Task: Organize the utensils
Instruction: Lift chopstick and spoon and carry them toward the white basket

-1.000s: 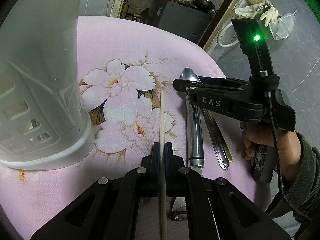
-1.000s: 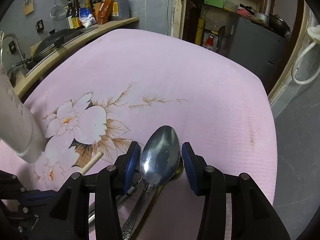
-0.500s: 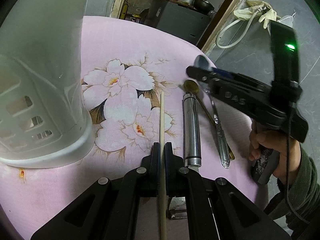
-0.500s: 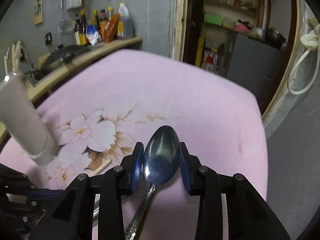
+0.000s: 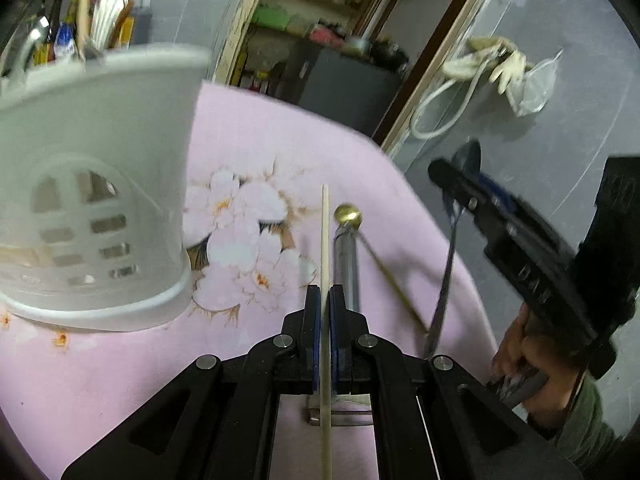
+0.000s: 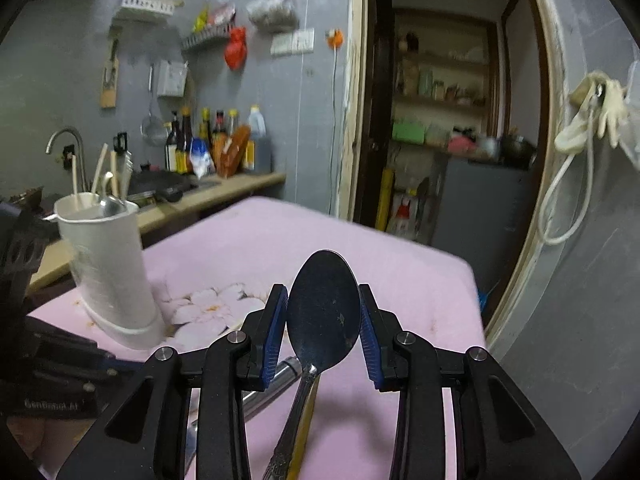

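In the left wrist view my left gripper is shut on a pale wooden chopstick, which points forward over the pink floral tablecloth. The white slotted utensil holder stands close on the left with several utensils in it. My right gripper is shut on the bowl of a steel spoon, and the handle hangs down clear of the table. From the left wrist, that right gripper and spoon are at the right. A gold spoon and a steel-handled knife lie on the cloth.
The holder also shows left of the right gripper. Behind the table a counter carries bottles, and a faucet stands at its left. A doorway opens behind, and a grey wall runs along the table's right edge.
The right gripper closed on the steel spoon's bowl and lifted it off the table, up and to the right. The left gripper rose and tilted up with the chopstick, bringing the holder's rim into view.
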The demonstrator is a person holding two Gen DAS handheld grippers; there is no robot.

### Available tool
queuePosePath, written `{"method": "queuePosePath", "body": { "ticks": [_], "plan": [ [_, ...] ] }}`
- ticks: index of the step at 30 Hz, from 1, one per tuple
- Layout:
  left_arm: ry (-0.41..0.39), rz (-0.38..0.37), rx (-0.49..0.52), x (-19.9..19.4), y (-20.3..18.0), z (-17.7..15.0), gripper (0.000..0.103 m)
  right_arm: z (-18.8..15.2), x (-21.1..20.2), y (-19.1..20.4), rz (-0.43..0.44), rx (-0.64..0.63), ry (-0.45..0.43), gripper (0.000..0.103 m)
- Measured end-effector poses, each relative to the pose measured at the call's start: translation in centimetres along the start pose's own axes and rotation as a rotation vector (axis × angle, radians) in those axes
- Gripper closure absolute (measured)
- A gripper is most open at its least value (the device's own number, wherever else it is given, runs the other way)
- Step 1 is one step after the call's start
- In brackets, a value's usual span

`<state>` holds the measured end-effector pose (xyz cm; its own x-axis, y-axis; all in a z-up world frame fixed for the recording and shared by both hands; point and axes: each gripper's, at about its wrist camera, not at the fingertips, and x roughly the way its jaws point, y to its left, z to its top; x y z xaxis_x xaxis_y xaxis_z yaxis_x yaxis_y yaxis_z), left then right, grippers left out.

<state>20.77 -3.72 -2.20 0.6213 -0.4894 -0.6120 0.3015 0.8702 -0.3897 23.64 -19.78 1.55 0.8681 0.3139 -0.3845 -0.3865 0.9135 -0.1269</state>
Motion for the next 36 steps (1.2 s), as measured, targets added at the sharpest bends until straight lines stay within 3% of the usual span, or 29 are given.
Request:
{"method": "queuePosePath", "body": {
  "ticks": [5,14,27,36],
  "plan": [
    [-0.141,-0.010,0.001,-3.1,-0.6,-0.4,0.101,0.2,-1.8,0.9,-0.017,-0.012,-0.063,0.071],
    [-0.300,-0.018,-0.046,-7.5,0.2,0.0,0.101,0.7,-3.2,2.0,-0.010,-0.016,-0.114,0.072],
    [-0.381,-0.007,-0.095,-12.0,3.1,0.5,0.101,1.7,-3.4,2.8,0.017,0.003,-0.121,0.072],
    [-0.523,0.045,-0.119,-15.9,6.8,4.2,0.101,6.4,-3.8,4.5,0.072,-0.046,-0.204,0.072]
  ]
}}
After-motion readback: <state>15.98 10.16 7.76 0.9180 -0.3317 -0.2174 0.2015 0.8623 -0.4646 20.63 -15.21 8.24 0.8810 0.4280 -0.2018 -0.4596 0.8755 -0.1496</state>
